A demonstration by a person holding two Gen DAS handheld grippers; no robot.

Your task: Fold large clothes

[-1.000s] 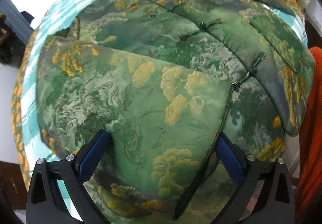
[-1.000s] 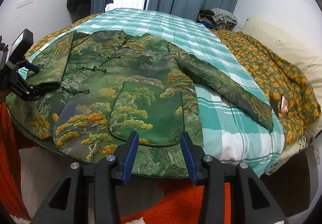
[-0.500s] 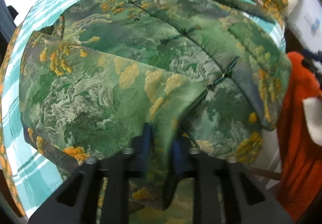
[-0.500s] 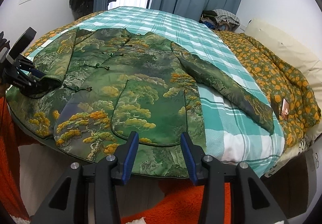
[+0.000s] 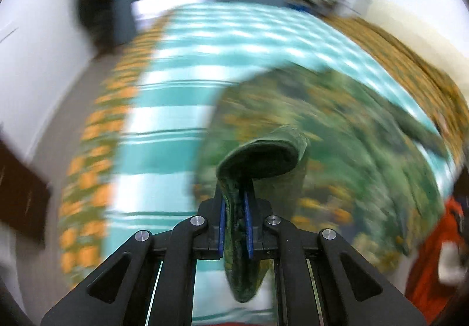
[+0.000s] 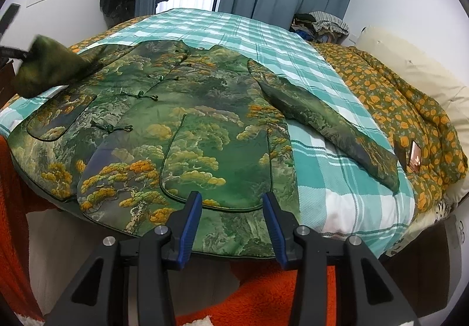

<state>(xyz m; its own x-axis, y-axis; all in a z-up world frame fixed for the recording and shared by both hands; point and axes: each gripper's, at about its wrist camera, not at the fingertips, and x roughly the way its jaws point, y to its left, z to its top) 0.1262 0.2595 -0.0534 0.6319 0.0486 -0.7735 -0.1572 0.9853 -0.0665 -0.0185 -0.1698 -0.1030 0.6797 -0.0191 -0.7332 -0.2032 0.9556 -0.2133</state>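
A padded green jacket [image 6: 190, 120] with a tree-and-cloud print and knot buttons lies front-up on the bed. In the blurred left wrist view my left gripper [image 5: 234, 203] is shut on the jacket's left sleeve [image 5: 263, 156]; the cuff curls open above the blue pads. From the right wrist the same sleeve [image 6: 49, 68] hangs lifted at the far left, off the jacket's front. My right gripper [image 6: 231, 208] stands open above the hem at the bed's near edge, with nothing between its fingers. The other sleeve [image 6: 328, 123] lies stretched out to the right.
The bed carries a teal checked sheet [image 6: 234, 30] and, to the right, an orange-flowered quilt [image 6: 410, 109] and a cream pillow [image 6: 410, 62]. An orange rug [image 6: 263, 290] covers the floor below the near edge. Curtains and hung clothes stand behind the bed.
My left gripper went from open around the folded sleeve to shut on it, then raised it and swung it off the jacket's front to the left. The right gripper has kept still.
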